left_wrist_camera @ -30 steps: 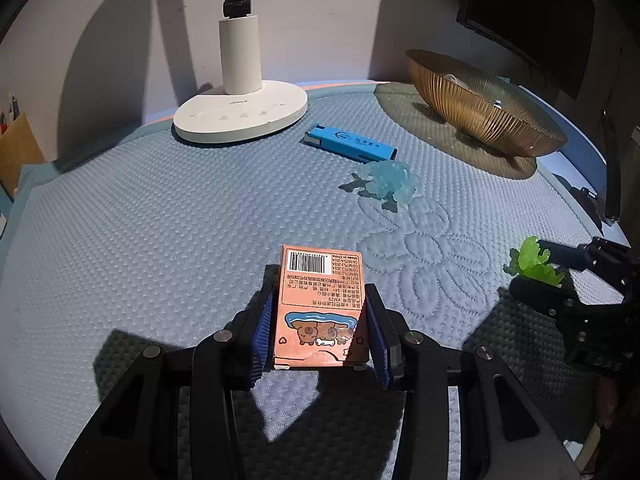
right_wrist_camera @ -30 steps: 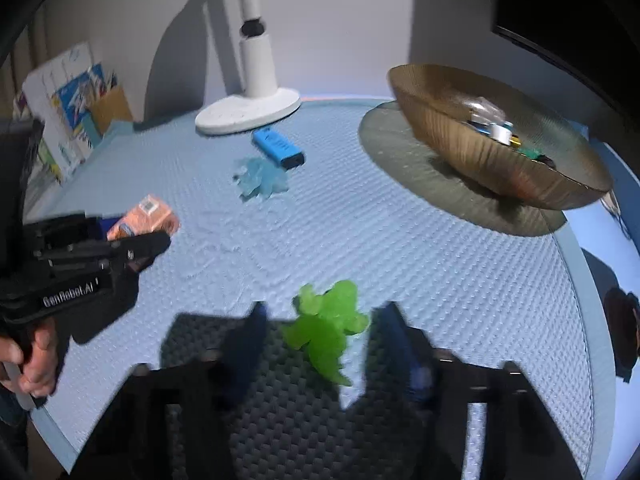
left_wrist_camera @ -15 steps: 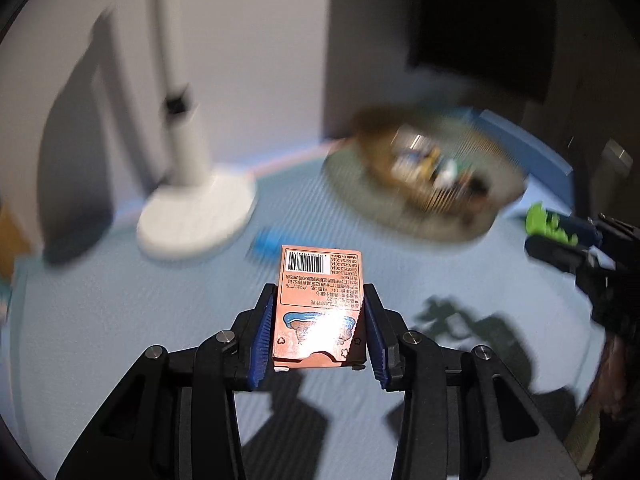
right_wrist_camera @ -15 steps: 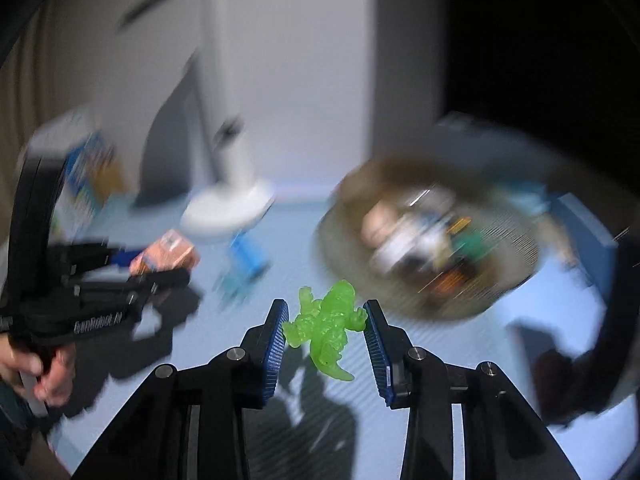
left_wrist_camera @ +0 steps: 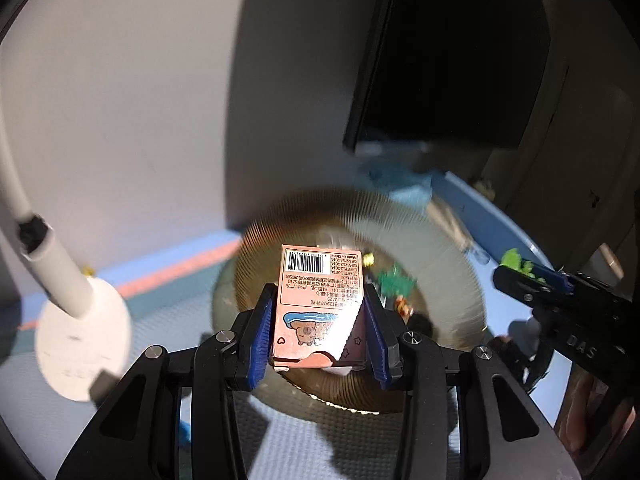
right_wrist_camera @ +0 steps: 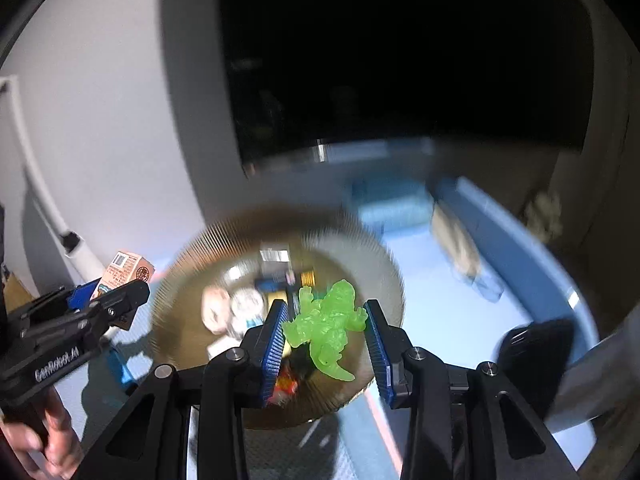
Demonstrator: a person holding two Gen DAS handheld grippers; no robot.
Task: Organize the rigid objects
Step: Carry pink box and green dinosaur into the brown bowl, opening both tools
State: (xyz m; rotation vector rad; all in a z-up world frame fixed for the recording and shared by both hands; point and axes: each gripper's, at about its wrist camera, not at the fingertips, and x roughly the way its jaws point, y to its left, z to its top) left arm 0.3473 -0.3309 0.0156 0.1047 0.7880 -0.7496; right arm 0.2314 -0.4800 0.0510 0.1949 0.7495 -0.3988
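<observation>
My left gripper (left_wrist_camera: 318, 334) is shut on an orange card box (left_wrist_camera: 318, 300) with a barcode and holds it in the air over the near side of the ribbed golden bowl (left_wrist_camera: 448, 292). My right gripper (right_wrist_camera: 326, 338) is shut on a translucent green dinosaur figure (right_wrist_camera: 328, 326) and holds it above the same bowl (right_wrist_camera: 180, 304). The bowl holds several small items, blurred. In the right wrist view the left gripper (right_wrist_camera: 86, 314) with the box (right_wrist_camera: 124, 274) is at the bowl's left. In the left wrist view the right gripper (left_wrist_camera: 532, 276) with the green figure (left_wrist_camera: 514, 260) is at the bowl's right.
A white desk lamp (left_wrist_camera: 76, 328) stands left of the bowl. A dark monitor (left_wrist_camera: 440, 80) is behind the bowl against the wall. The blue textured mat (left_wrist_camera: 340, 448) lies below. A blue item (right_wrist_camera: 120, 372) lies on the mat left of the bowl.
Both grippers have lifted their objects off the mat and carried them forward over the bowl. The right gripper closed on the green figure a second ago.
</observation>
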